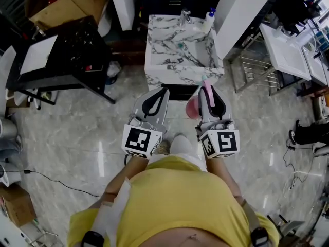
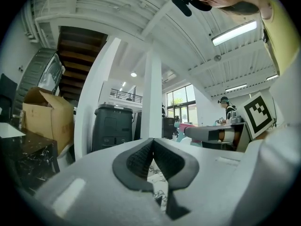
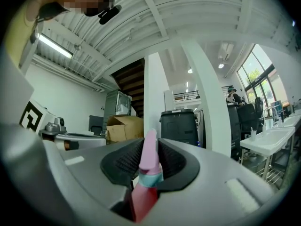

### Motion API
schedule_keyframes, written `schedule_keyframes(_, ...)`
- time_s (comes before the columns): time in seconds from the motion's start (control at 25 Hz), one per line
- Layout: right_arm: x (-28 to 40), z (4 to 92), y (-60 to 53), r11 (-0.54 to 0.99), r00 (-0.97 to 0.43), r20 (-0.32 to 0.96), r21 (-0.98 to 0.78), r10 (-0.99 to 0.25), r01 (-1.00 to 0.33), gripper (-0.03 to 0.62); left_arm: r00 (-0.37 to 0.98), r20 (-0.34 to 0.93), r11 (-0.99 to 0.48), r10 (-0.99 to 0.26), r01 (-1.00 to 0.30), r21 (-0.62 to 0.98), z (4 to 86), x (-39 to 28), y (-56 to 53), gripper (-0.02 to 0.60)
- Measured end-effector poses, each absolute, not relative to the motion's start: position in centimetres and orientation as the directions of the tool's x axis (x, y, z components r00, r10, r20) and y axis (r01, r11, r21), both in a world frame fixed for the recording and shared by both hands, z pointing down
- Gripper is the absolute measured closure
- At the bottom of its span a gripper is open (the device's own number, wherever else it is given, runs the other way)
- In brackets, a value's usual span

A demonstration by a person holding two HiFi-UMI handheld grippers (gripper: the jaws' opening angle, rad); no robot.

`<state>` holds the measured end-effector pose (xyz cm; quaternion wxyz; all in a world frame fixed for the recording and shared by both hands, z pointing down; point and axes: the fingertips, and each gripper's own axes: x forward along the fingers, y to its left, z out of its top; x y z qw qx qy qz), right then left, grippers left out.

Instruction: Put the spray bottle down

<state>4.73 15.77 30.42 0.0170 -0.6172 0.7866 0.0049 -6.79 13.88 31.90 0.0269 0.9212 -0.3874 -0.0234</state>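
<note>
A pink spray bottle (image 1: 193, 107) hangs in my right gripper (image 1: 208, 88), whose jaws are shut on its pink head. In the right gripper view the bottle's head (image 3: 149, 155) stands upright between the ribbed pads, with a teal collar and the red body below them. My left gripper (image 1: 163, 90) is held level beside it, shut with nothing in it; in the left gripper view its pads (image 2: 141, 158) meet at the tip. Both grippers point at a marble-patterned washbasin (image 1: 169, 66) just ahead of them.
On the basin's back edge stand a faucet (image 1: 185, 17) and a white bottle (image 1: 208, 19). To the left are a black table (image 1: 77, 55) and a cardboard box (image 1: 61, 6). A white sink on a metal frame (image 1: 285, 50) and a white pillar (image 1: 236, 9) are at the right.
</note>
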Motion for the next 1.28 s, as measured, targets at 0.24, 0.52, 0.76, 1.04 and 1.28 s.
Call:
schedule_keyframes(0.24,5.0,30.6,12.8,0.242,-0.241,-0.033,-0.013,-0.970,-0.970,0.502,0.686,-0.028,-0.685,-0.727,-0.724,0.080,32.2,-7.1,11.2,0.577)
schedule_keyframes(0.52,5.4,30.4,7.1,0.280,-0.279,-0.057,-0.007,-0.959,-0.960,0.502,0.662,-0.029,-0.662,-0.749,-0.745,0.082,32.9,-6.6,6.0,0.577)
schedule_keyframes(0.76,6.6,31.0,0.5,0.319,-0.318,-0.045,-0.014,-0.947,-0.948,0.502,0.645,-0.025,-0.644,-0.764,-0.760,0.088,33.0,-4.8,-0.1,0.577)
schedule_keyframes(1.04,9.0,31.3,-7.2,0.359,-0.359,-0.035,-0.014,-0.933,-0.933,0.502,0.626,-0.027,-0.626,-0.779,-0.776,0.081,32.4,-1.8,-7.3,0.577)
schedule_keyframes(1.28,11.0,31.6,-13.0,0.400,-0.399,-0.027,-0.022,-0.916,-0.916,0.502,0.601,-0.012,-0.601,-0.799,-0.796,0.071,32.7,0.5,-12.9,0.577)
